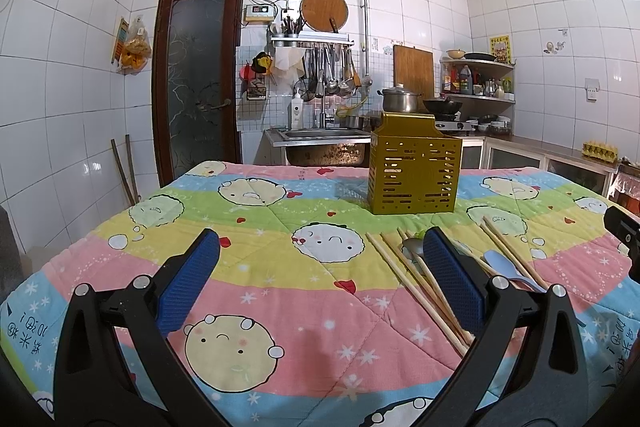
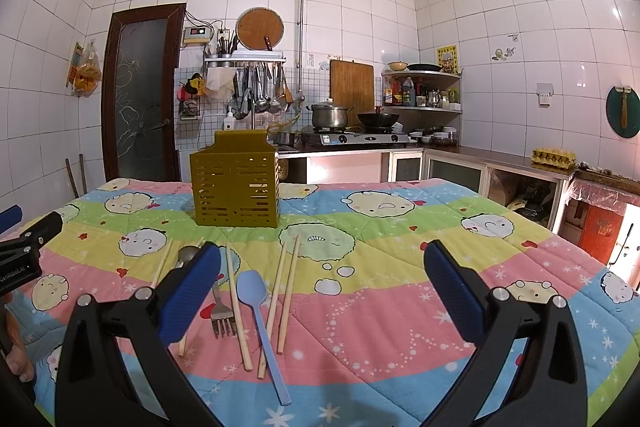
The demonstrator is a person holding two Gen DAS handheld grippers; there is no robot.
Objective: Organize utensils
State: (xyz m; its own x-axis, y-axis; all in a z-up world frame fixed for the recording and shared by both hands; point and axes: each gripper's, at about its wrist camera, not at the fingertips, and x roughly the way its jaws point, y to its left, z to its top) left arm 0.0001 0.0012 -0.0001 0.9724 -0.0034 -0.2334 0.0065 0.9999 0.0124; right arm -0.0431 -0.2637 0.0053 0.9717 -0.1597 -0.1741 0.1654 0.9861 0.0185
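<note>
A gold perforated utensil holder [image 1: 414, 173] stands upright on the quilt-covered table; it also shows in the right wrist view [image 2: 235, 187]. In front of it lie several wooden chopsticks [image 2: 237, 305], a light blue spoon [image 2: 256, 303], a metal fork [image 2: 222, 315] and a metal spoon [image 2: 187, 254]. In the left wrist view the chopsticks [image 1: 404, 279] and blue spoon [image 1: 502, 265] lie by my right finger. My left gripper [image 1: 320, 267] is open and empty above the quilt. My right gripper [image 2: 322, 273] is open and empty, with the utensils by its left finger.
The table wears a colourful cartoon quilt [image 1: 280, 227]. Behind it are a steel sink [image 1: 320, 137], a stove with a pot [image 2: 330, 115] and wok, a counter with an egg tray [image 2: 554, 157], and a dark door [image 1: 196, 83].
</note>
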